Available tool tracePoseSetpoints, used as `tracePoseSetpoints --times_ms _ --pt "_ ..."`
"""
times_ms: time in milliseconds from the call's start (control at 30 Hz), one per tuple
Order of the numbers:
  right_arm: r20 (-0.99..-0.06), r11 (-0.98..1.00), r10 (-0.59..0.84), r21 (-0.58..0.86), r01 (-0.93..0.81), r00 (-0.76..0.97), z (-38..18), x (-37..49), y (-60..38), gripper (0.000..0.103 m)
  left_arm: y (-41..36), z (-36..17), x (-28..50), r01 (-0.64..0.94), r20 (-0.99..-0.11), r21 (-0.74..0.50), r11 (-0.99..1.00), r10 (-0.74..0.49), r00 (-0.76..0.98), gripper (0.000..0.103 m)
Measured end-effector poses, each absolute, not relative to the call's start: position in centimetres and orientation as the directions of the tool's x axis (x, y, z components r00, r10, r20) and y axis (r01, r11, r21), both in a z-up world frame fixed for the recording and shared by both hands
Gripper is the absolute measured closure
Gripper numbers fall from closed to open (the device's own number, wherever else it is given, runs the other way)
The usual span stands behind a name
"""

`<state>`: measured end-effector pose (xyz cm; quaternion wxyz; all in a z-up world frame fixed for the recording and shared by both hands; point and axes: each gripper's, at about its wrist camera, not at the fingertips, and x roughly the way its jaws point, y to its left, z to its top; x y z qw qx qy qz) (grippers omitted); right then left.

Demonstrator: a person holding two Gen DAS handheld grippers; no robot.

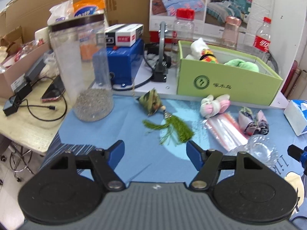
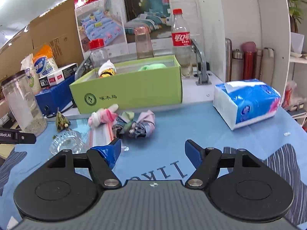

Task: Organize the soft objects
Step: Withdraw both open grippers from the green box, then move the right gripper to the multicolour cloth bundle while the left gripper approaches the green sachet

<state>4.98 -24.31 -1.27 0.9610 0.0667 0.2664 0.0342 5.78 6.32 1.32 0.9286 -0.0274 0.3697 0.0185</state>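
Left gripper point(image 1: 155, 154) over the blue cloth point(image 1: 134, 163): jaws spread wide, holding nothing. Right gripper point(image 2: 153, 153) the same, gaping and empty; blue wrapping bunched on its left fingertip.

Just ahead of the left gripper, a green tassel point(image 1: 172, 128) strung to a camouflage-patterned fabric pouch point(image 1: 150, 103). To the right, a crushed clear bottle point(image 1: 259, 149), partly cut off behind the finger linkage, overlapping clear zip bags point(image 1: 224, 128). Beyond those, a pink-and-white rolled sock bundle point(image 1: 213, 105) and a folded umbrella point(image 1: 253, 120), near each other, lying loose on the cloth.

Farther back, the green box point(image 1: 220, 82) on a white ledge. Inside, a white-and-yellow plush point(image 1: 203, 51) and a green soft item point(image 1: 243, 65), both half hidden by the box wall. Tissue pack point(image 2: 247, 103) at right.
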Motion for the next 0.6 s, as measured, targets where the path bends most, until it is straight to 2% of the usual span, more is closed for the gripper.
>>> tracePoseSetpoints --times_ms 267,600 --pt "-0.526 0.984 0.127 0.175 -0.039 0.841 -1.8 6.1 -24.7 0.043 7.6 0.1 6.9 -0.106 -0.716 -0.034 0.994 0.05 0.696 0.032" --pt "-0.566 0.979 0.196 0.162 -0.124 0.801 -1.6 16.8 -21.8 0.043 8.8 -1.9 9.5 -0.153 -0.767 -0.029 0.988 0.076 0.637 0.032"
